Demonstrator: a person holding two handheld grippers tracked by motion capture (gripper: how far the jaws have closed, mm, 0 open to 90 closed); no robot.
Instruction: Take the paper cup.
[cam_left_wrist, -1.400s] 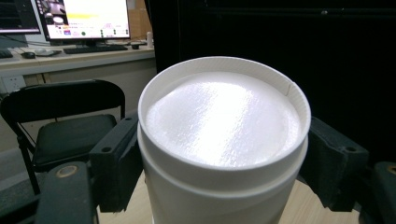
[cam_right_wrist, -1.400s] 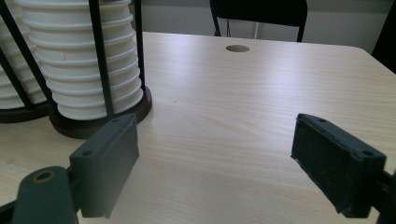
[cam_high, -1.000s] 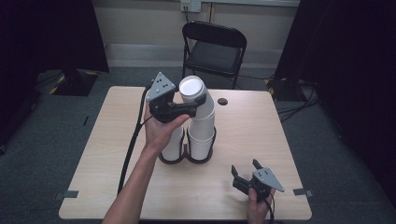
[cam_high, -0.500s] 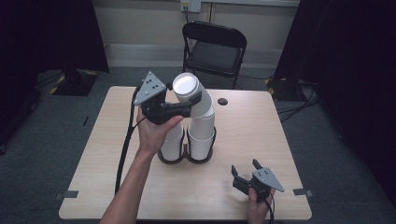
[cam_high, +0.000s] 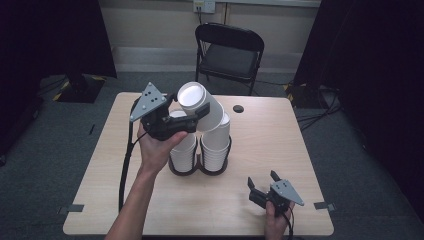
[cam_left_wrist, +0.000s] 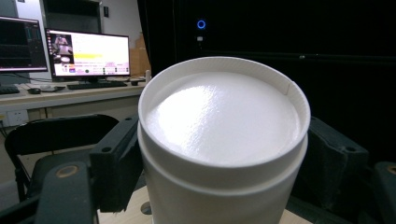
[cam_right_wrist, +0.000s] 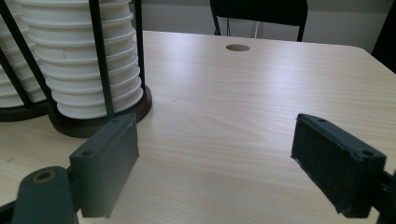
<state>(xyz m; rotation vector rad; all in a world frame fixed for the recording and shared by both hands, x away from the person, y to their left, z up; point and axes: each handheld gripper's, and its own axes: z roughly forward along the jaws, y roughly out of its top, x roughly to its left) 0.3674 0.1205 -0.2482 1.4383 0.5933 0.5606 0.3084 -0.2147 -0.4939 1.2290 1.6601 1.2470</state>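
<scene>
Seen from above, a pale wooden surface (cam_high: 260, 135) fills the middle of the frame, with a black folding chair (cam_high: 227, 50) behind it at the top.

Near the centre of the surface stands a dark wire rack (cam_high: 200, 167) holding two stacks of white paper cups (cam_high: 216, 147) side by side.

A person's left forearm rises from the bottom left of the frame, slanting up and to the right. The left hand (cam_high: 157, 147) is raised above the rack, wrist bent, and grips the left tool (cam_high: 192, 112), which points to the right with its grey three-cornered plate uppermost.

The left tool is pinching a short stack of white cups (cam_high: 200, 102) by its sides. This stack is tilted, its closed bottom facing up and to the left, and its lower end meets the top of the right-hand stack in the rack. In the left gripper view, the black jaws press against both sides of the cup stack (cam_left_wrist: 224, 140).

At the lower right of the frame, the right hand (cam_high: 275, 220) rests low on the surface, holding the right tool (cam_high: 262, 181) pointed up the frame. Its jaws are spread wide with nothing between them, well apart from the rack.
</scene>
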